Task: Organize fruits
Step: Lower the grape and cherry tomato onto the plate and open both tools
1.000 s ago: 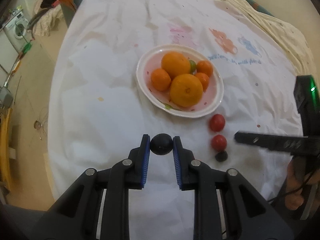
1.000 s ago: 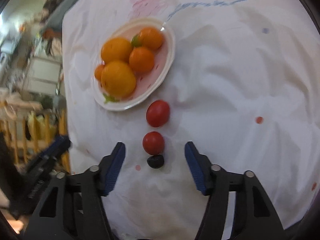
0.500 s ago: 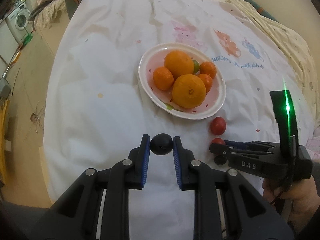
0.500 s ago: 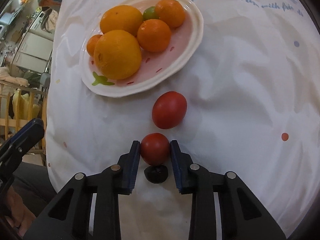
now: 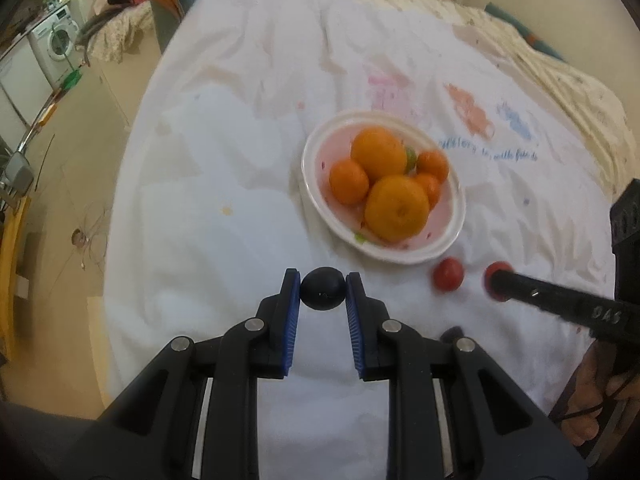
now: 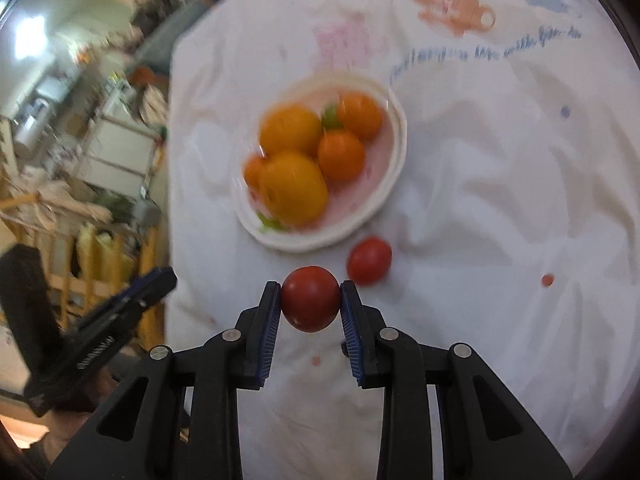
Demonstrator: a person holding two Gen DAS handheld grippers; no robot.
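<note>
My left gripper (image 5: 322, 280) is shut on a small dark round fruit (image 5: 322, 290), held above the white cloth in front of the plate. My right gripper (image 6: 310, 292) is shut on a red tomato (image 6: 310, 299), lifted just off the cloth. A second red tomato (image 6: 369, 261) lies on the cloth beside the plate's near rim. The white plate (image 6: 396, 148) holds several oranges (image 6: 294, 188) and a small green fruit. In the left wrist view the plate (image 5: 310, 176) is ahead, and the right gripper's finger (image 5: 560, 300) reaches in from the right with its tomato (image 5: 498, 272).
A small dark berry (image 5: 450, 332) peeks out on the cloth behind my left finger. The cloth (image 5: 224, 168) drops off to the floor on the left. A wooden railing (image 6: 80, 264) and clutter stand beyond that edge. A person's hand (image 5: 592, 392) holds the right gripper.
The right gripper's jaws closed on the nearer red tomato and raised it off the cloth, leaving the dark berry behind. The left gripper kept its dark fruit and barely moved.
</note>
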